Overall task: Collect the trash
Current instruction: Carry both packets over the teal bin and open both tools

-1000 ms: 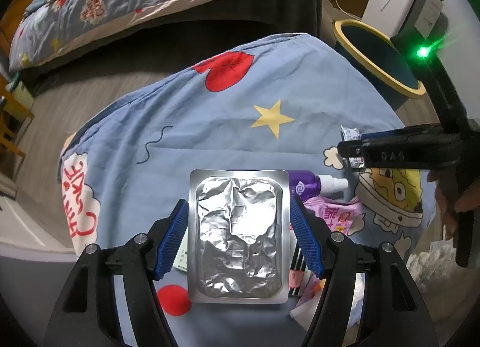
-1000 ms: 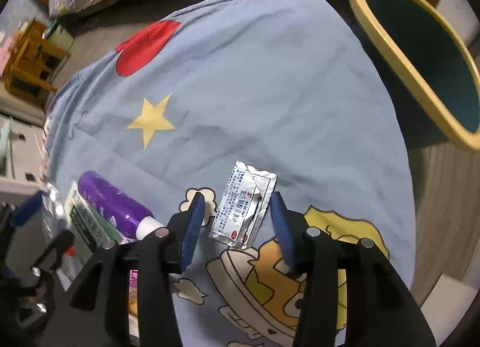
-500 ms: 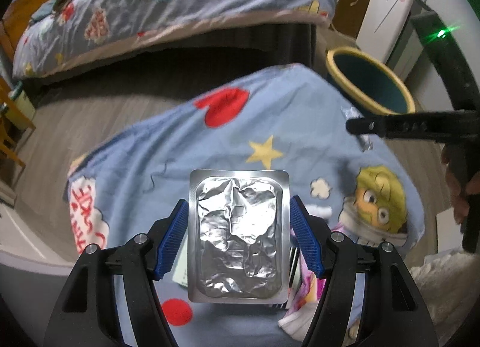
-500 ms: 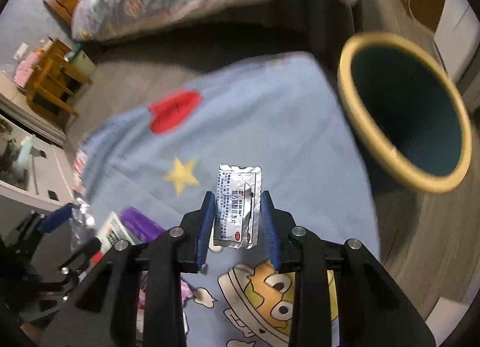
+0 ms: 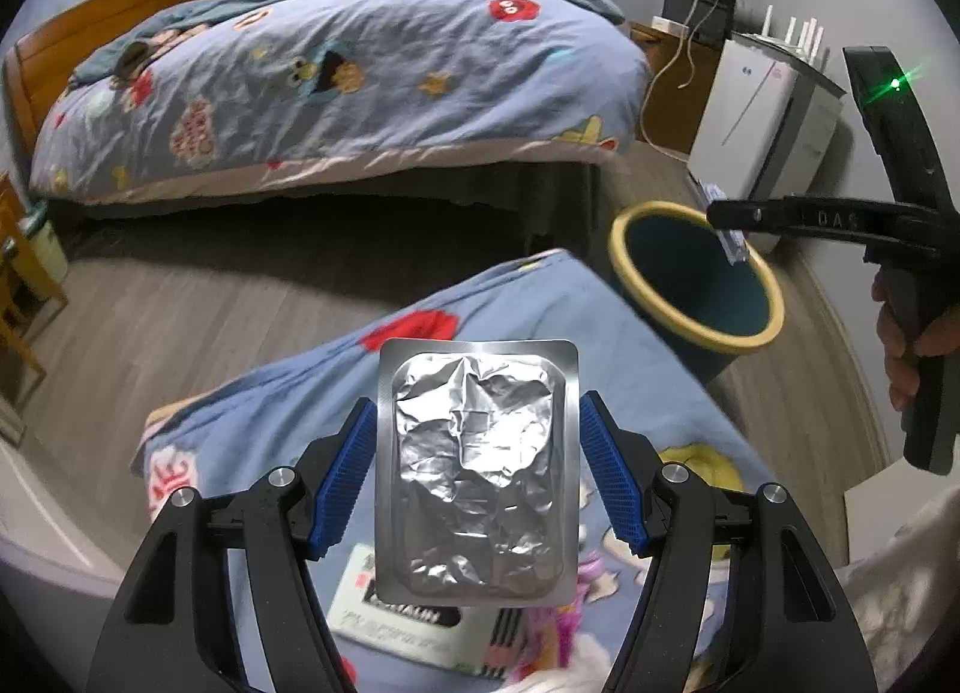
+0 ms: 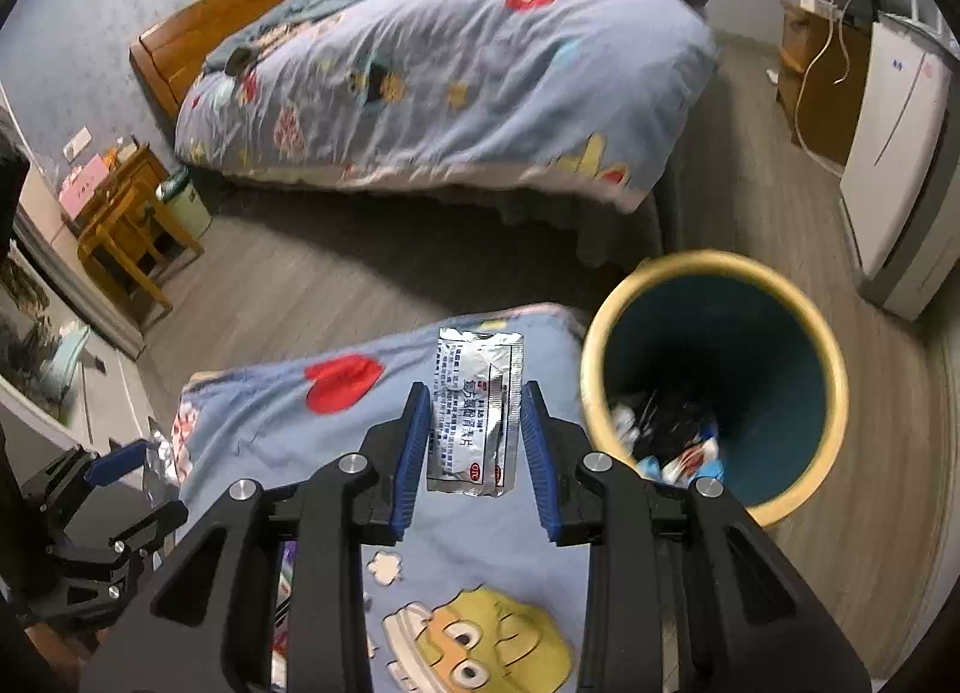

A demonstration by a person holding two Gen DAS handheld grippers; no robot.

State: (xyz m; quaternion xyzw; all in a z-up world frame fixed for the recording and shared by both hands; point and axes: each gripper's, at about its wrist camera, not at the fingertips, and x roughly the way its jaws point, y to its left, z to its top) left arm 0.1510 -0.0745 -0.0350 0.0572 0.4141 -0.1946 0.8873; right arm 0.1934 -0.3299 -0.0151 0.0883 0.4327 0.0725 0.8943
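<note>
My left gripper (image 5: 478,411) is shut on a silver foil blister pack (image 5: 477,477), held upright above the blue cartoon blanket (image 5: 288,393). My right gripper (image 6: 477,399) is shut on a small silver printed sachet (image 6: 477,423), lifted off the blanket. In the left wrist view the right gripper (image 5: 729,213) hangs over the near rim of the yellow-rimmed teal bin (image 5: 636,225), with the sachet (image 5: 733,246) dangling from it. The bin (image 6: 837,369) holds several discarded wrappers (image 6: 666,441). The left gripper (image 6: 120,462) shows at the lower left of the right wrist view.
A white box (image 5: 390,615), a pink packet (image 5: 558,633) and white tissue (image 5: 888,591) lie on the blanket below my left gripper. A large bed (image 6: 456,75) stands behind, a wooden stool (image 6: 129,225) at left, a white appliance (image 6: 894,153) at right. A hand (image 5: 900,345) grips the right handle.
The right gripper shut on the sachet and lifted it off the blanket toward the bin. The left gripper rose with the foil pack, and both views tilted up to show the room.
</note>
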